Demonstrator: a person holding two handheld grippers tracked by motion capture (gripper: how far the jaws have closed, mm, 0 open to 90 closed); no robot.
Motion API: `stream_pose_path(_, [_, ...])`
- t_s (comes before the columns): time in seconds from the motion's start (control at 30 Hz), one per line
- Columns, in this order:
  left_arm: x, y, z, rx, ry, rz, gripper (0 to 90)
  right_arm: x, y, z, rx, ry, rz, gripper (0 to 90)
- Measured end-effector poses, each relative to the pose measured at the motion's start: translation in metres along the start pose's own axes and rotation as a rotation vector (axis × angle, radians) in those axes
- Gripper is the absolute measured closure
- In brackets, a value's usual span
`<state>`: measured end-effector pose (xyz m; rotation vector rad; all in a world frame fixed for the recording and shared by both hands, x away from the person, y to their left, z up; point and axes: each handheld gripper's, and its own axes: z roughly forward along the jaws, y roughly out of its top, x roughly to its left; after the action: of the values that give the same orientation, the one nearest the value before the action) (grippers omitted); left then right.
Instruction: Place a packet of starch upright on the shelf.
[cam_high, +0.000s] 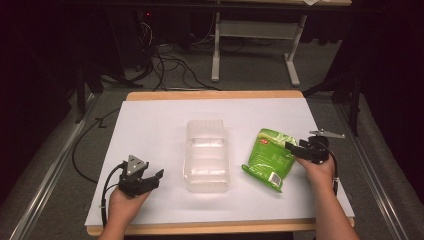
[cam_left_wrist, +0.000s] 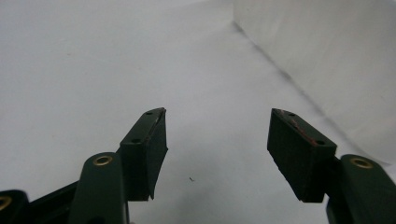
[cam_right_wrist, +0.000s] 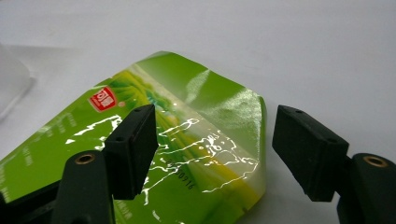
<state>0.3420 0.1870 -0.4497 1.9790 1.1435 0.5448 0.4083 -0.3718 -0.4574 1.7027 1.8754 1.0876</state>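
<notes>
The bench, under a white sheet with a wooden edge showing at front and back, carries two things. The larger is a clear plastic container, ribbed and open on top, standing near the middle with nothing in it. To its right, close by but not touching, lies a green snack bag: glossy, crinkled foil with a red logo patch near one end, a white label with a barcode at the near corner, and printed digits along the seal.

Judging from how things lie, the work looks like packing the bag into the container, and it is at its very start. The bag is flat on the bench, not yet lifted, and the container waits unfilled. What is left is the grasp, the carry across and the drop.

The right gripper is at the bag's right-hand edge. In the right gripper view its jaws stand wide apart, the sealed end of the bag lying between them, and neither pad presses on the foil. The grip is not made.

The left gripper rests at the near left of the bench, well apart from the container. In the left gripper view its jaws are spread with only white sheet between them, holding nothing.
</notes>
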Motion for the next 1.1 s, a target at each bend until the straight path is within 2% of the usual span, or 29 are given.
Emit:
stream_pose_path(0.17, [-0.001, 0.0, -0.001, 0.0, -0.002, 0.003, 38.3, -0.007, -0.004, 0.011, 0.061, 0.023, 0.042, 31.3])
stream_pose_path(0.2, [-0.001, 0.0, -0.001, 0.001, -0.002, 0.003, 38.3, -0.01, -0.006, 0.014, 0.071, 0.057, 0.074, 31.8])
stream_pose_path(0.23, [-0.001, 0.0, -0.001, 0.002, -0.003, 0.006, 38.3, -0.01, -0.006, 0.014, 0.071, 0.057, 0.074, 31.8])
stream_pose_path(0.27, [-0.001, 0.0, -0.001, 0.003, -0.004, 0.007, 38.3, -0.013, -0.008, 0.015, 0.072, 0.089, 0.092, 34.3])
stream_pose_path(0.37, [-0.001, 0.0, -0.001, 0.003, -0.005, 0.008, 38.3, -0.014, -0.008, 0.014, 0.073, 0.117, 0.108, 38.1])
stream_pose_path(0.4, [-0.001, 0.0, -0.001, 0.006, -0.005, 0.011, 38.2, -0.013, -0.008, 0.012, 0.056, 0.125, 0.097, 43.5])
stream_pose_path(0.43, [-0.002, 0.0, 0.0, 0.003, -0.003, 0.008, 38.2, -0.013, -0.008, 0.012, 0.056, 0.125, 0.097, 43.5])
stream_pose_path(0.5, [-0.002, 0.0, 0.0, 0.005, -0.002, 0.01, 38.3, -0.012, -0.008, 0.007, 0.029, 0.132, 0.089, 50.7])
stream_pose_path(0.53, [-0.002, 0.0, 0.0, 0.005, -0.001, 0.011, 38.2, -0.011, -0.008, 0.003, 0.005, 0.138, 0.078, 59.6])
stream_pose_path(0.57, [-0.002, 0.0, 0.001, 0.003, -0.004, 0.01, 38.3, -0.011, -0.008, 0.001, -0.001, 0.142, 0.067, 64.7])
stream_pose_path(0.6, [-0.002, 0.0, 0.001, 0.003, -0.004, 0.01, 38.3, -0.011, -0.008, 0.001, -0.001, 0.142, 0.067, 64.7])
stream_pose_path(0.67, [-0.003, 0.0, 0.001, 0.005, -0.005, 0.015, 38.2, -0.008, -0.007, -0.004, -0.027, 0.162, 0.035, 76.0])
stream_pose_path(0.7, [-0.003, 0.0, 0.001, 0.005, -0.005, 0.015, 38.3, -0.005, -0.007, -0.006, -0.032, 0.174, 0.031, 78.4])
stream_pose_path(0.8, [-0.003, 0.0, 0.001, 0.009, -0.007, 0.02, 38.2, 0.005, -0.005, -0.009, -0.034, 0.191, -0.024, 83.9])
stream_pose_path(0.83, [-0.003, 0.0, 0.001, 0.009, -0.007, 0.02, 38.3, 0.005, -0.005, -0.009, -0.034, 0.191, -0.024, 83.9])
stream_pose_path(0.93, [-0.004, 0.0, 0.0, 0.007, -0.007, 0.02, 38.2, 0.021, -0.003, -0.015, -0.032, 0.195, -0.098, 86.8])
stream_pose_path(1.1, [-0.004, 0.0, 0.0, 0.006, -0.008, 0.022, 38.3, 0.03, 0.0, -0.024, -0.077, 0.214, -0.124, 88.1])
